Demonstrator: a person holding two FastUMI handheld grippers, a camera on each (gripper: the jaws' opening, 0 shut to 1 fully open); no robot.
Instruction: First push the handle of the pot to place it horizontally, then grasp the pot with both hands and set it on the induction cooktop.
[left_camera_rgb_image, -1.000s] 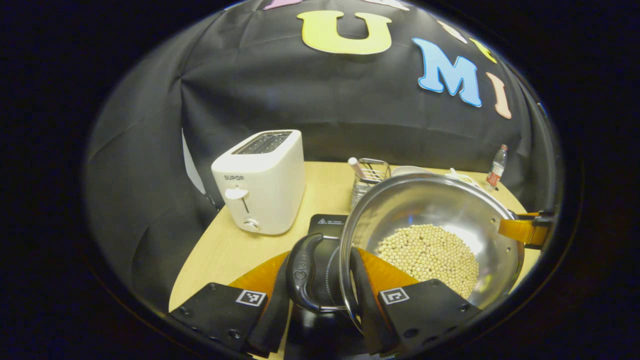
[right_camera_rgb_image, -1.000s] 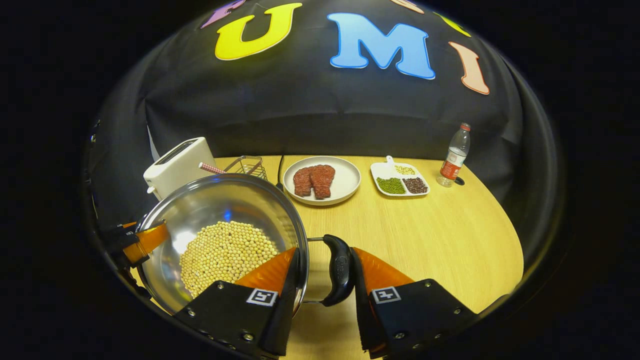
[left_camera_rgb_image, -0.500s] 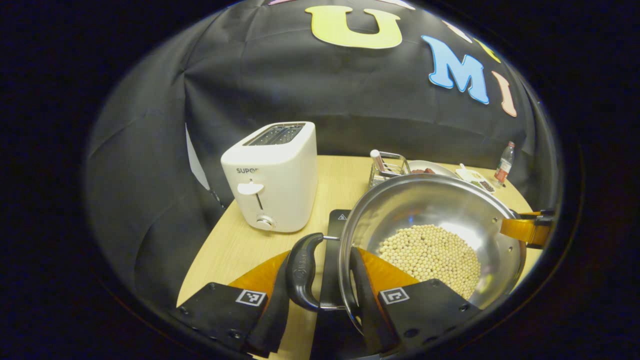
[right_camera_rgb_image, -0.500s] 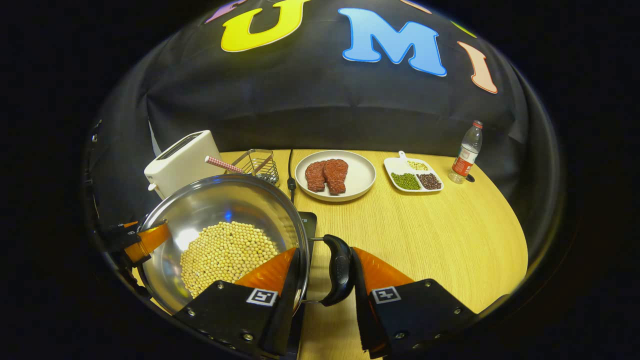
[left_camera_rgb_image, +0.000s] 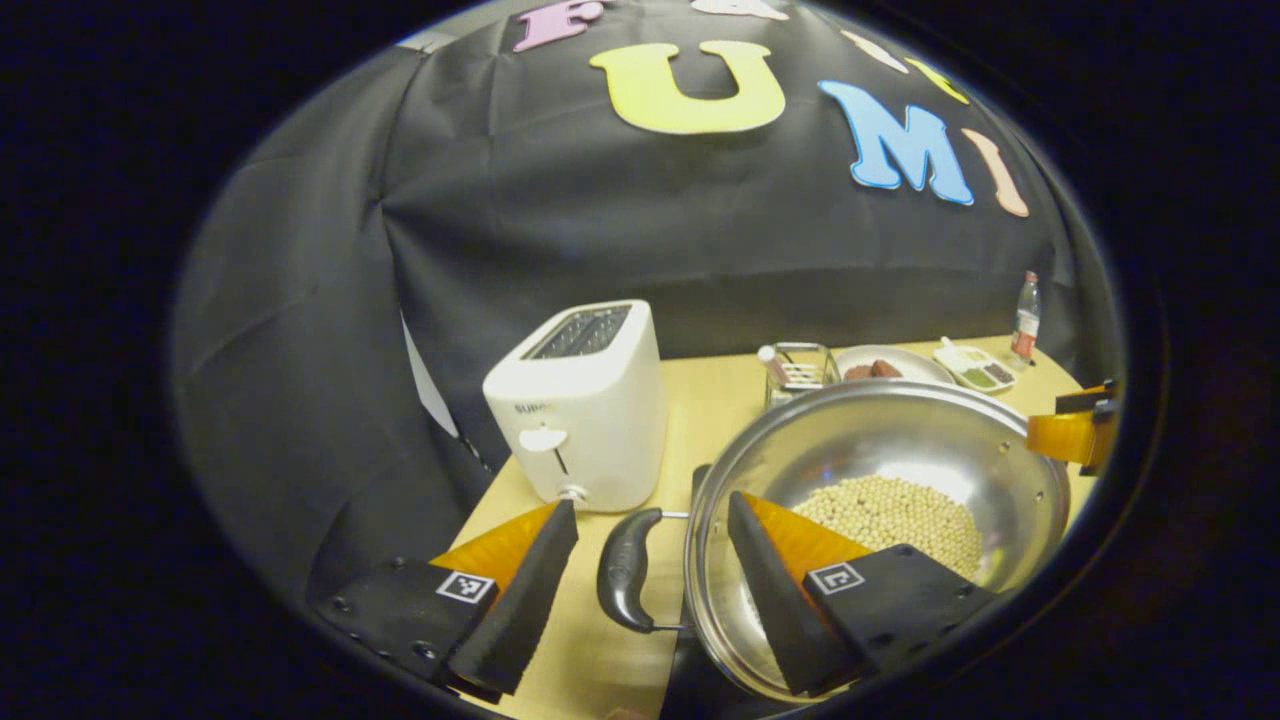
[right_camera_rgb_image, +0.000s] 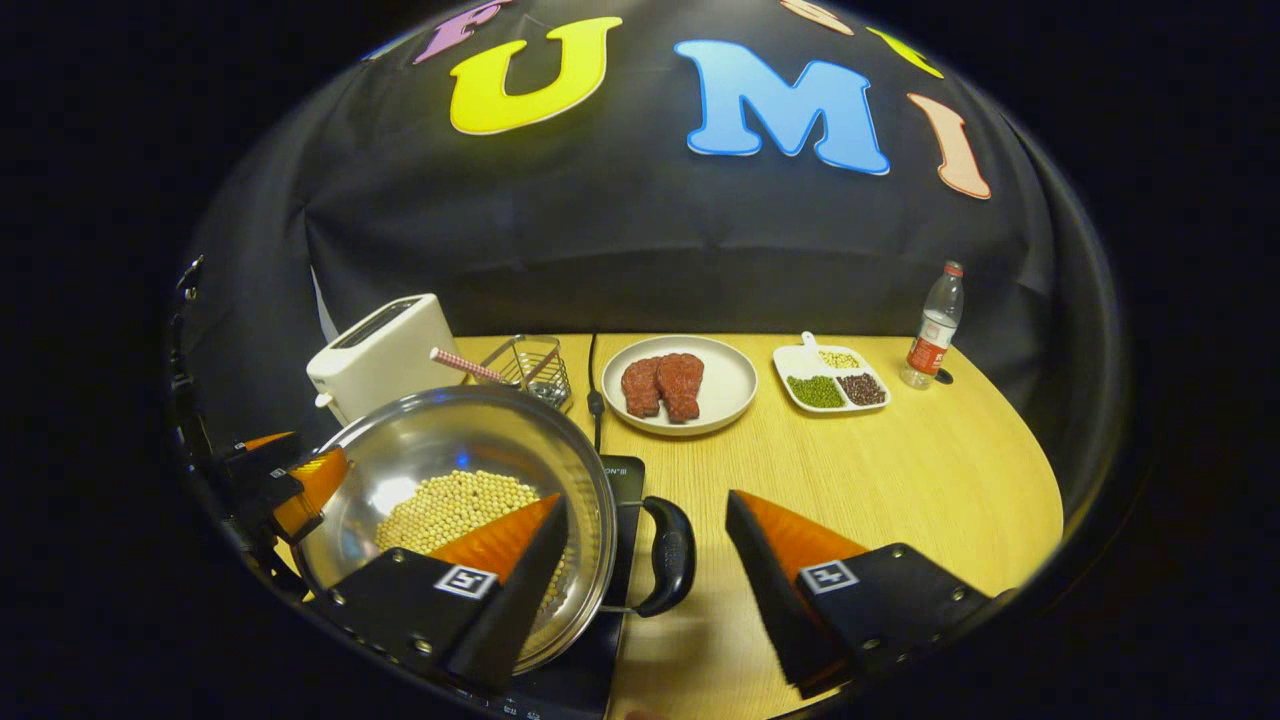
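Nearby, right tool (right_camera_rgb_image: 640, 545) view reveals cooktop (right_camera_rgb_image: 622, 478) corner.

- Left gripper (left_camera_rgb_image: 645, 590) spread wide, its fingers clear of the pot's black handle (left_camera_rgb_image: 625, 570).
- Steel pot (left_camera_rgb_image: 880, 455) holds pale beans (left_camera_rgb_image: 900, 512).
- White toaster (left_camera_rgb_image: 585, 405) stands on the bench (left_camera_rgb_image: 715, 405).

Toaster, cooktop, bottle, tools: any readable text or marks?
Toaster: brand mark on the front, too blurred to read.
Cooktop: print near its corner, too small to read.
Bottle: label too small to read.
Left tool, right tool: a square coded tag on each, no words.
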